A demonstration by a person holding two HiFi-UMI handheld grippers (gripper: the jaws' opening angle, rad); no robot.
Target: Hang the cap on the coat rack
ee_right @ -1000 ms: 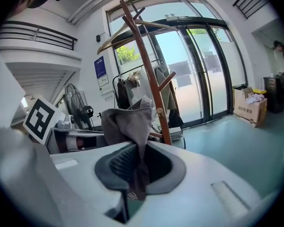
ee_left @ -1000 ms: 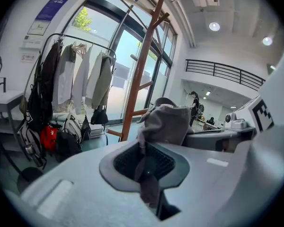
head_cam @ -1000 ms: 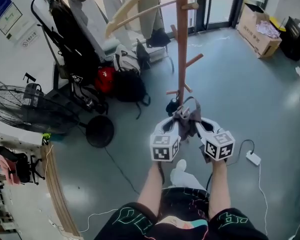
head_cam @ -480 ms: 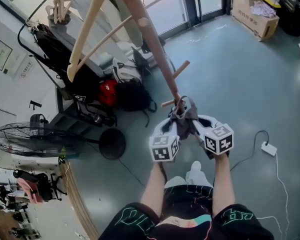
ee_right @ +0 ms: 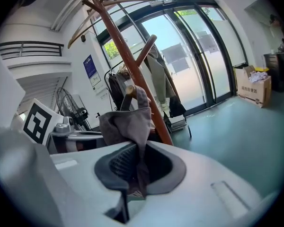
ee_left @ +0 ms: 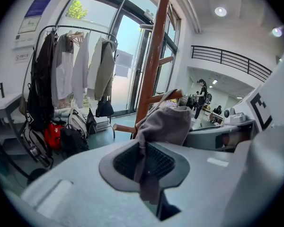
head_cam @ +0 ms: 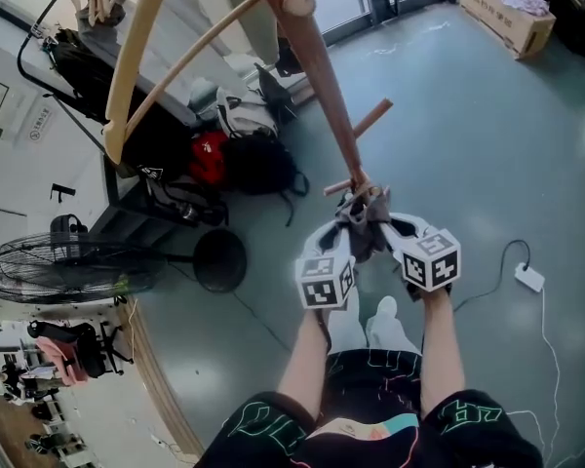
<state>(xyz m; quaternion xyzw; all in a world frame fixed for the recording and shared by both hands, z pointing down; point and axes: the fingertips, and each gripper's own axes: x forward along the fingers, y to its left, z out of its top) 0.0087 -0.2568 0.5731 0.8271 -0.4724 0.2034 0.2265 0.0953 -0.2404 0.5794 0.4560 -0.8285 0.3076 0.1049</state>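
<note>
A grey cap [head_cam: 364, 224] hangs between my two grippers, right beside the lower part of the brown wooden coat rack pole [head_cam: 322, 76]. My left gripper [head_cam: 343, 232] is shut on one edge of the cap and my right gripper [head_cam: 386, 228] on the other. In the left gripper view the cap [ee_left: 168, 122] bunches above the left gripper [ee_left: 144, 171], with the pole [ee_left: 154, 56] just behind it. Seen from the right gripper view, the cap [ee_right: 128, 122] rises from the right gripper [ee_right: 135, 174] in front of the pole [ee_right: 132, 74]. A short peg [head_cam: 372, 119] sticks out above the cap.
A long curved wooden arm [head_cam: 136, 57] of the rack sweeps across the upper left. Black and red bags [head_cam: 207, 154], a clothes rail with garments [ee_left: 75, 65], a floor fan [head_cam: 58, 271] and a round black base [head_cam: 219, 258] stand left. A power strip [head_cam: 528, 277] and a cardboard box [head_cam: 502, 8] lie right.
The view has swung, so the rack pole now slants across the top. Both grippers keep their hold on the cap and stay close to the pole's lower pegs.
</note>
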